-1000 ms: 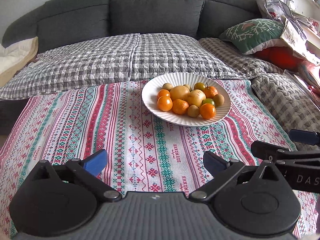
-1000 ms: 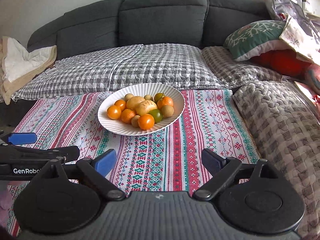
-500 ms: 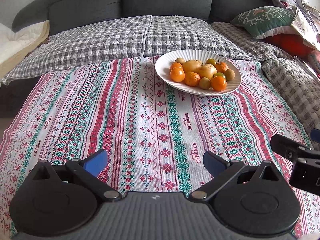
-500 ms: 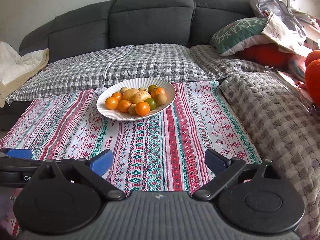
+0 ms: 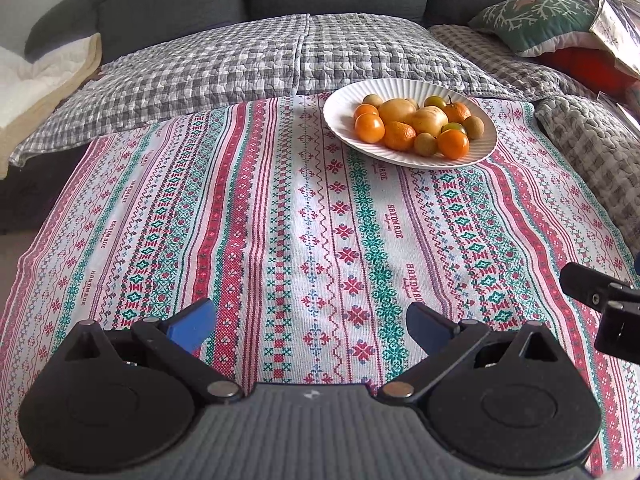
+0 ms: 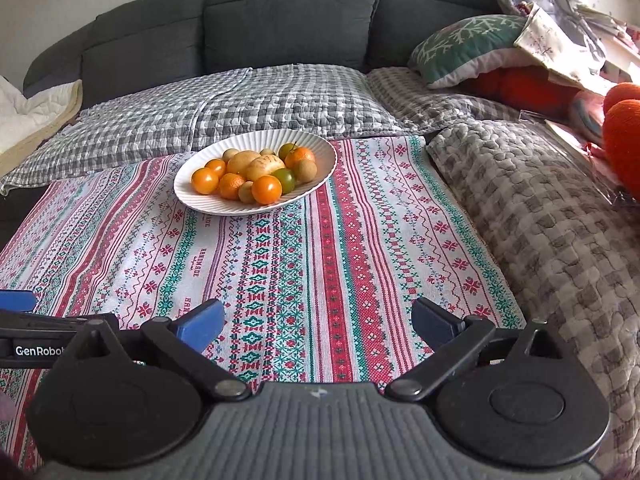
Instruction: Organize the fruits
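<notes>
- The left gripper [image 5: 307, 324] is held spread wide over the near part of the patterned cloth [image 5: 280, 220], nothing pinched between its blue pads [image 5: 192, 322].
- Same story for the right gripper [image 6: 318, 322]: spread apart, nothing gripped, hovering above the cloth's near edge.
- A bit of the right gripper's black body can be spotted at the right edge of the left wrist view, and the left one, with "GenRobo" lettering, is seen at the left edge of the right wrist view, so the two are held side by side.
- The fruits [image 5: 416, 128] are all piled on a white ribbed plate [image 5: 340, 112], which is set on the far part of the cloth, well apart from both grippers.
- In that pile, several orange round ones [image 6: 266, 189], a couple of pale yellow bigger ones [image 6: 265, 166], a green one [image 6: 287, 177] and a few small brownish ones [image 6: 306, 169] can be made out, all touching each other.
- Behind the plate a grey checked quilt [image 6: 248, 104] is laid over a dark grey sofa [image 6: 292, 20].
- A green cushion with a white pattern [image 6: 468, 44] is propped on the sofa's right side, on top of something red-orange.
- A cream blanket [image 5: 36, 80] is seen at the far left.
</notes>
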